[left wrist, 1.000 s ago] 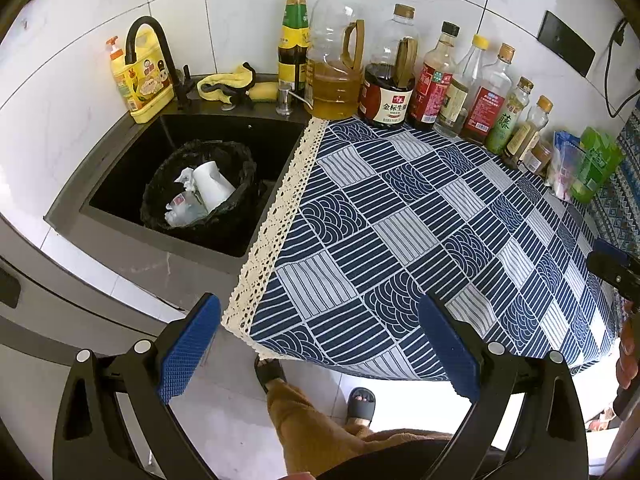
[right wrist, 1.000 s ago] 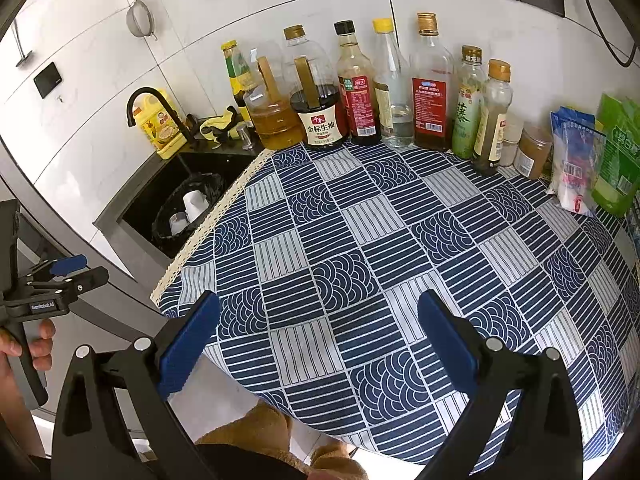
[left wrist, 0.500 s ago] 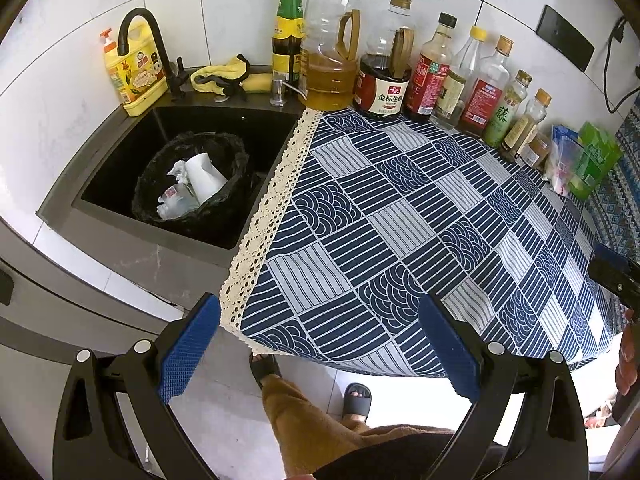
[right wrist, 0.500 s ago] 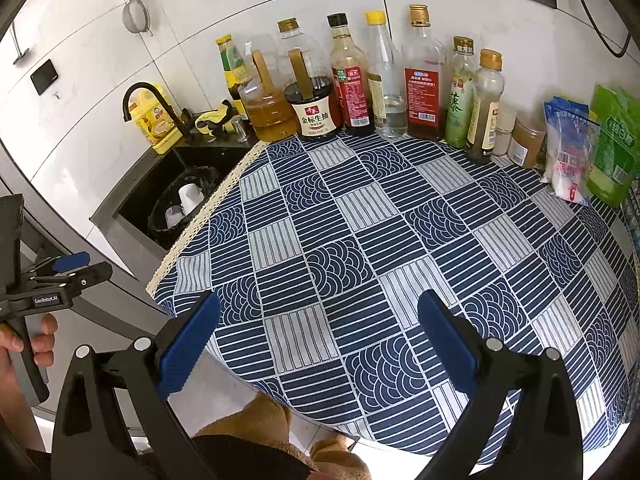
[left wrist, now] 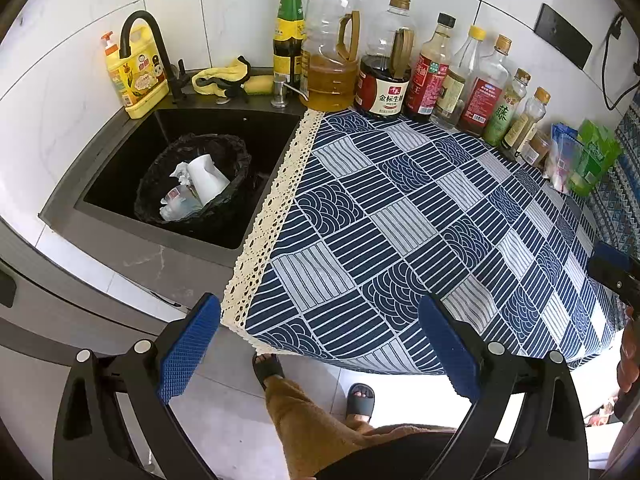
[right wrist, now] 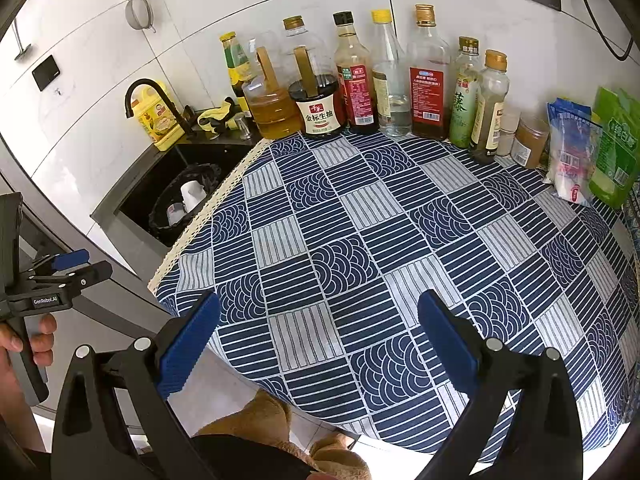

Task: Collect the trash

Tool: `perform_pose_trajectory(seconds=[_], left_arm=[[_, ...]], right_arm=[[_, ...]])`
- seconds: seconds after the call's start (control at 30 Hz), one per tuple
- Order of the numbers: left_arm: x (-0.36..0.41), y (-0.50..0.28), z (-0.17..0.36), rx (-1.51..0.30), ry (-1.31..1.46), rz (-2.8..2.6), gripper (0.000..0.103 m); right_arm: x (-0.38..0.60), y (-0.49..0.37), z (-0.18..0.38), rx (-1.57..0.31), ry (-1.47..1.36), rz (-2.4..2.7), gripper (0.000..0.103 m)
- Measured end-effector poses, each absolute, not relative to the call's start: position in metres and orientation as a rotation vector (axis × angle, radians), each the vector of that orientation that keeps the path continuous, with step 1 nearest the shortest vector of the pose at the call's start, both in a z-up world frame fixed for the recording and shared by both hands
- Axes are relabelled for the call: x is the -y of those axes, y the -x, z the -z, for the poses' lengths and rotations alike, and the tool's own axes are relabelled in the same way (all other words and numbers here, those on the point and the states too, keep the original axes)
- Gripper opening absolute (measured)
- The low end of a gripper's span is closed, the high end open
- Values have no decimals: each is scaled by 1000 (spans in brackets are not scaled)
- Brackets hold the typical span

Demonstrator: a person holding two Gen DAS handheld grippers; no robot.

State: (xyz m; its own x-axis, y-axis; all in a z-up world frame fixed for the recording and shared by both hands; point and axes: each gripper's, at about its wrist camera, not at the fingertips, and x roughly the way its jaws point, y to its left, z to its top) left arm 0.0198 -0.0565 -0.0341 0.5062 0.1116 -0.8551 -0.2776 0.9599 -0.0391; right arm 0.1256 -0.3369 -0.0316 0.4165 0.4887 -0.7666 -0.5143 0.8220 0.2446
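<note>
A black-lined trash bin (left wrist: 158, 176) stands in the dark sink (left wrist: 256, 124). It holds a white paper cup (left wrist: 206, 178), crumpled paper and a clear plastic cup (left wrist: 178, 202). The bin also shows in the right wrist view (right wrist: 160, 208). My left gripper (left wrist: 318, 344) is open and empty, held off the front edge of the blue patterned cloth (left wrist: 400, 216). My right gripper (right wrist: 318, 344) is open and empty above the cloth's front part (right wrist: 380, 240). No trash shows on the cloth.
Several sauce and oil bottles (right wrist: 356, 80) line the tiled back wall. A black faucet (left wrist: 140, 40), yellow soap bottle (left wrist: 138, 76) and yellow rag (left wrist: 224, 78) sit behind the sink. Food bags (right wrist: 592, 148) stand at the right. The person's legs and slippers (left wrist: 272, 368) are below.
Both grippers have drawn back and risen slightly, so the counter and sink sit lower and further off in view. Both stay open and empty.
</note>
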Motion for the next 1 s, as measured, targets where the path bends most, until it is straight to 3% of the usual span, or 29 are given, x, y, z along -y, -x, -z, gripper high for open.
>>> perform_pose_trajectory(seconds=[1.0], left_arm=[[52, -12, 32, -1017, 188, -248, 96]], right_arm=[[330, -120, 32, -955, 31, -633, 98]])
